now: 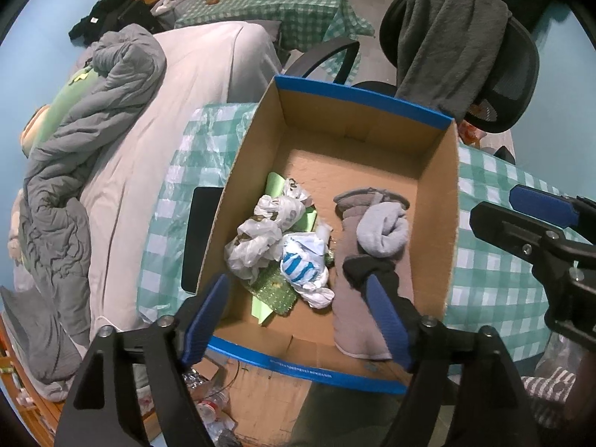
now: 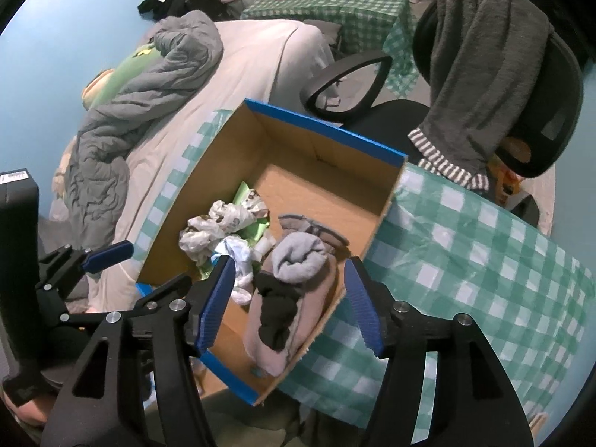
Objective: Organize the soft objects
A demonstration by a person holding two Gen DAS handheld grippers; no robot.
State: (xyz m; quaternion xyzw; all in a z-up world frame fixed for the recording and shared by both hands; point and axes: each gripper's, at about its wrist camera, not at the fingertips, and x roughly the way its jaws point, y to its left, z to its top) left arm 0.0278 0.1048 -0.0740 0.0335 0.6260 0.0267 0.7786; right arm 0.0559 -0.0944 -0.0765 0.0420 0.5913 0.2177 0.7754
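An open cardboard box with a blue rim [image 1: 437, 201] [image 2: 376, 201] stands on a green checked tablecloth. Inside lie crumpled plastic bags [image 1: 260, 234] [image 2: 212, 227], a rolled light grey sock [image 1: 383, 231] [image 2: 298, 257], a black sock [image 1: 368, 268] [image 2: 277, 316] and a brown-grey cloth [image 1: 357, 320] [image 2: 268, 350]. My left gripper [image 1: 298, 316] is open and empty above the box's near edge. My right gripper [image 2: 290, 305] is open and empty over the socks. It also shows in the left wrist view [image 1: 540, 208].
A black office chair [image 1: 503, 85] [image 2: 540, 111] with a grey towel [image 1: 447, 33] [image 2: 484, 56] draped on it stands behind the box. A bed with a grey duvet [image 1: 74, 149] [image 2: 130, 111] lies to the left. A second checked table [image 1: 283, 7] stands at the back.
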